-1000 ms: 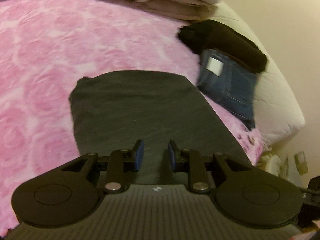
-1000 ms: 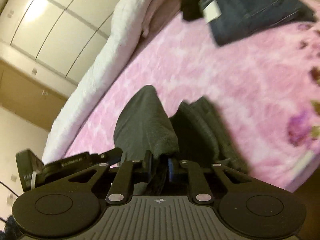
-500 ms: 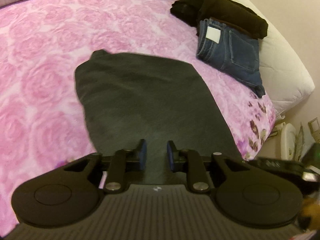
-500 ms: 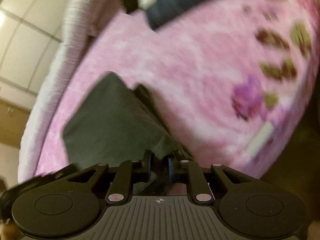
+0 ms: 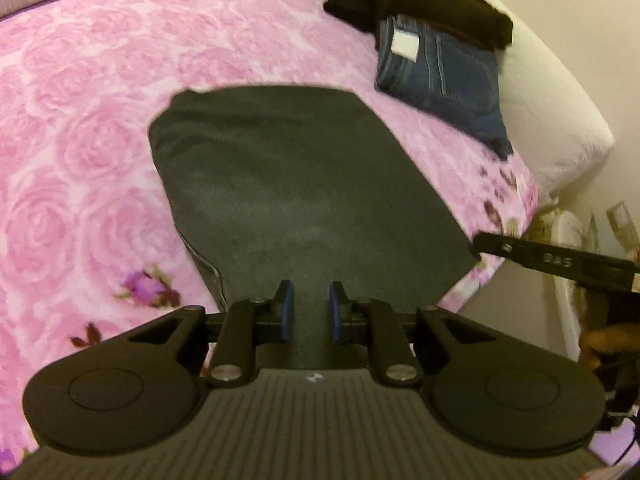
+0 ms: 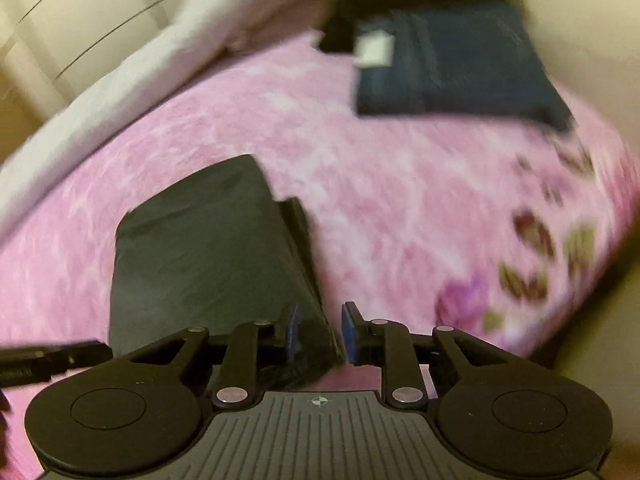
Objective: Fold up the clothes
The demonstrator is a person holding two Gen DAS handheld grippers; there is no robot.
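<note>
A dark grey garment [image 5: 300, 184] lies folded flat on the pink rose blanket [image 5: 80, 100]. My left gripper [image 5: 311, 312] hangs over its near edge with the jaws a narrow gap apart. Flat cloth shows in that gap, and no pinched fold is visible. In the blurred right wrist view the garment [image 6: 200, 248] sits left of centre. My right gripper [image 6: 320, 330] straddles the garment's near right corner. Its jaws are opening and the right pad stands clear of the cloth. The right gripper's side [image 5: 552, 264] also reaches in at the garment's right corner.
Folded blue jeans [image 5: 448, 80] and a black garment [image 5: 420, 4] lie at the far right of the bed. A white duvet [image 5: 548, 120] borders them. The bed's corner drops off at the right, with clutter [image 5: 572, 232] on the floor. Wardrobe doors [image 6: 80, 12] stand beyond the bed.
My right gripper has let go of the bunched grey cloth, which now lies flat as a fold. The left jaws have narrowed and the left view has drawn back toward the bed's near edge.
</note>
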